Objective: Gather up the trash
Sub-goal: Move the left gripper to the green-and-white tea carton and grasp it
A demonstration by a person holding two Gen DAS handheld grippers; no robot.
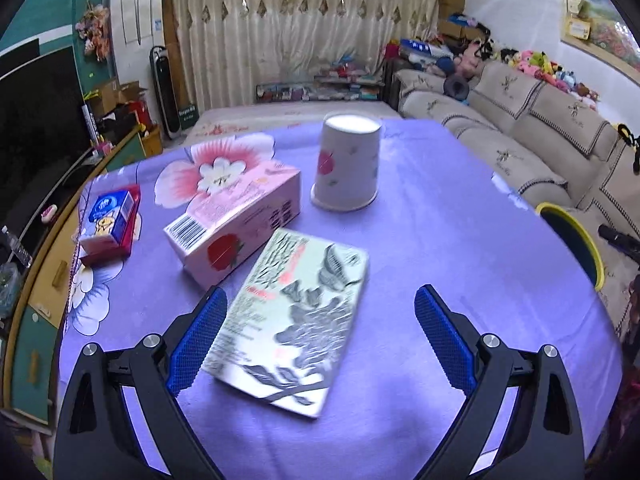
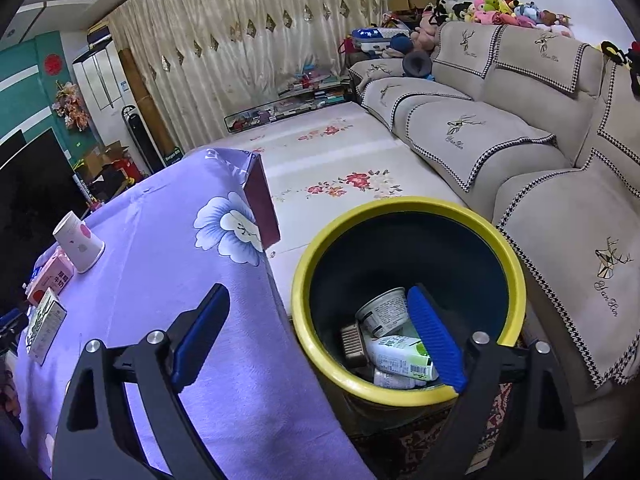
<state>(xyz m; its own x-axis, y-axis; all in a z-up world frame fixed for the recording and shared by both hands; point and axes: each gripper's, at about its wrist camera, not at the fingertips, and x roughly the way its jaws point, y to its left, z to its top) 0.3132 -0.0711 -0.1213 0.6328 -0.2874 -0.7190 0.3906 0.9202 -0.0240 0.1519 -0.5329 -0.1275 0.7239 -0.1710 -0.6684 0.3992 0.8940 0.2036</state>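
My left gripper point(image 1: 320, 316) is open over the purple-clothed table point(image 1: 440, 248), its blue pads either side of a pale green carton point(image 1: 296, 320) lying flat, not touching it. Behind lie a pink strawberry carton point(image 1: 236, 224), an upturned paper cup point(image 1: 346, 162) and a small blue-and-red box point(image 1: 110, 224). My right gripper point(image 2: 320, 320) is open and empty above the yellow-rimmed bin point(image 2: 404, 208), which holds a white cup point(image 2: 382, 310) and several cartons. The cup point(image 2: 80, 246) and cartons point(image 2: 46, 322) also show at left in the right wrist view.
The bin stands on the floor beside the table's right edge, also seen in the left wrist view point(image 1: 576, 236). A beige sofa point(image 2: 520, 140) runs along the right. A floral mat point(image 2: 340, 152) lies beyond the table. A TV cabinet point(image 1: 40, 280) is at left.
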